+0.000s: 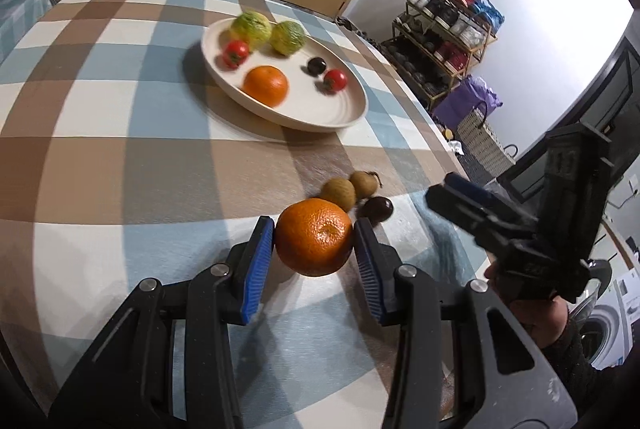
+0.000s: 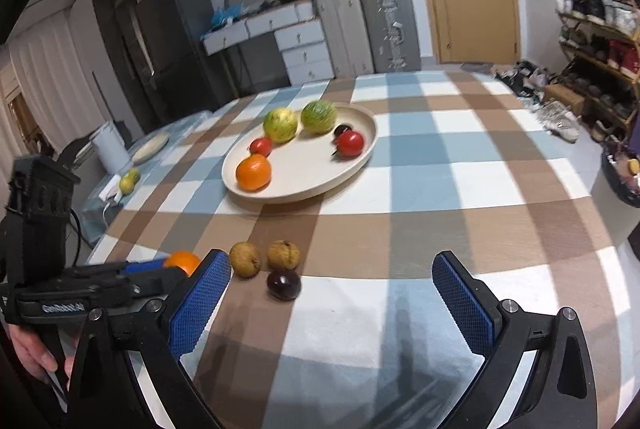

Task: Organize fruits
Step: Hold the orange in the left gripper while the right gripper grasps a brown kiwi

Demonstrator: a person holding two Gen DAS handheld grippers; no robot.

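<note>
My left gripper (image 1: 314,229) is shut on an orange (image 1: 314,237), its blue pads pressing both sides just above the checked tablecloth. Right behind it lie two small brown fruits (image 1: 339,192) and a dark round fruit (image 1: 375,209). Farther back, a cream plate (image 1: 340,121) carries another orange (image 1: 266,85), two green-yellow fruits, two tomatoes and a dark fruit. My right gripper (image 2: 331,263) stands wide open with nothing between its fingers. The brown fruits (image 2: 245,259) and dark fruit (image 2: 283,284) lie just ahead of its left finger. The held orange (image 2: 182,263) shows at the left.
The table edge curves off on the right, with a shoe rack (image 1: 444,37) and a wicker basket (image 1: 480,141) beyond it. A person's hand (image 1: 536,317) grips the right tool. Drawers and suitcases (image 2: 360,29) stand behind the table; a side table at left holds a plate and two fruits (image 2: 129,181).
</note>
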